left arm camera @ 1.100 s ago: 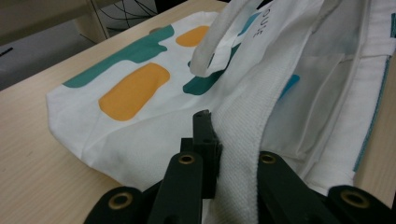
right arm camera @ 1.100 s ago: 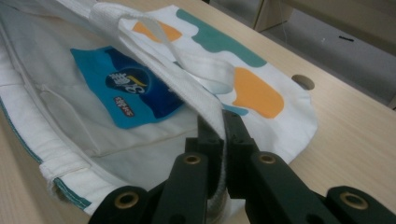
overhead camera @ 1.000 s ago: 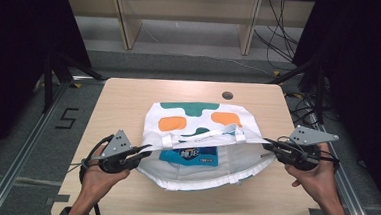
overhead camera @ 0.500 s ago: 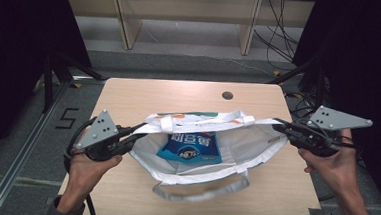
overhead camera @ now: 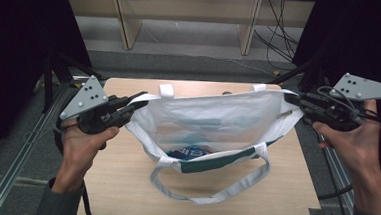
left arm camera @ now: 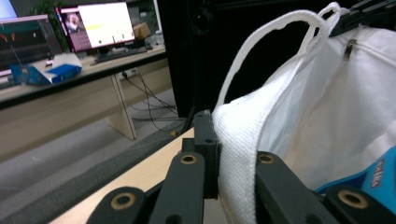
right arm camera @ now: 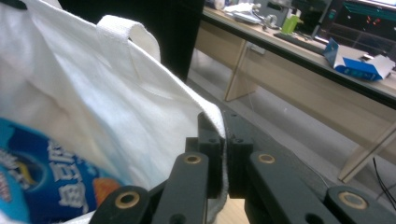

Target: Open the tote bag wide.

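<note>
The left gripper (overhead camera: 138, 98) is clamping the left end of the white tote bag's (overhead camera: 212, 121) rim, its jaws closed down to the thickness of the cloth; in the left gripper view (left arm camera: 232, 154) the hemmed edge is running straight up between them. The right gripper (overhead camera: 291, 99) is clenching the opposite end of the same rim, and in the right gripper view (right arm camera: 223, 154) the jaws are pinching the thin fabric edge with almost no gap.

The bag is hanging stretched between the two grippers above the wooden table (overhead camera: 123, 183), its long axis running from one gripper to the other, across the table's width. Its mouth is facing upward and toward the person, and its lower part is sagging onto the table. One strap (overhead camera: 208, 189) is lying in a loop on the table in front of the bag. A blue snack packet (overhead camera: 190, 152) is sitting low inside the bag.

The left hand (overhead camera: 78, 145) is gripping its tool just off the table's left edge, forearm rising from below. The right hand (overhead camera: 356, 147) is holding its tool beyond the table's right edge, slightly higher.
</note>
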A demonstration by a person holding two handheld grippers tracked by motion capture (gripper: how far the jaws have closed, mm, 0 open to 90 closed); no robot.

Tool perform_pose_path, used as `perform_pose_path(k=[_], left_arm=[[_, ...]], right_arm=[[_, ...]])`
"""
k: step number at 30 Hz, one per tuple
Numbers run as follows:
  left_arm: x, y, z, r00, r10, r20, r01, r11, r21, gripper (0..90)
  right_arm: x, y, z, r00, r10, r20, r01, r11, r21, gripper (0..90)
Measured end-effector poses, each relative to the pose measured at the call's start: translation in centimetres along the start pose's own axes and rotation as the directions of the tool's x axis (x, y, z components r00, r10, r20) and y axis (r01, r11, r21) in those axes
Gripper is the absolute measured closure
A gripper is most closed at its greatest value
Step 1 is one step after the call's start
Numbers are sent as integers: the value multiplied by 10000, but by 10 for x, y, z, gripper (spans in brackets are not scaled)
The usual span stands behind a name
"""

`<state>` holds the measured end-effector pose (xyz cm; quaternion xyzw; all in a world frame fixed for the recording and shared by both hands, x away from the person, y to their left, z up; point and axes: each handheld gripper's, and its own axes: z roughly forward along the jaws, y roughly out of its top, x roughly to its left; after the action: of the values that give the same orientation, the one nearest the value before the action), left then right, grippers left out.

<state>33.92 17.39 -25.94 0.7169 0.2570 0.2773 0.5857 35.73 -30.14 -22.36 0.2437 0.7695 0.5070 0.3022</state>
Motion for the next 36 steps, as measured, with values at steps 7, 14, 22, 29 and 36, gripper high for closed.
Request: perform_pose_path(k=[7,14,22,29,36], left_arm=[[25,-25,31,9974,-647,-307,658,9971,377,865],[29,-42,36,9978,-478,-467,520,9942,943,861],[32,-94,45,9949,-710,-722,831,9801,1803,858],[40,-123,62,9933,-883,-749,1030,9691,2239,843],[42,-150,78,9884,-1242,-874,1431,9544,2622,829]], right_arm=[[-11,-17,33,9987,390,314,-405,9979,503,885],[-11,-29,47,9984,462,335,-486,9960,754,885],[2,-54,71,9996,98,260,-141,9857,1677,884],[2,-83,99,9991,395,120,-412,9697,2409,884],[3,-103,108,9987,469,212,-508,9643,2601,884]])
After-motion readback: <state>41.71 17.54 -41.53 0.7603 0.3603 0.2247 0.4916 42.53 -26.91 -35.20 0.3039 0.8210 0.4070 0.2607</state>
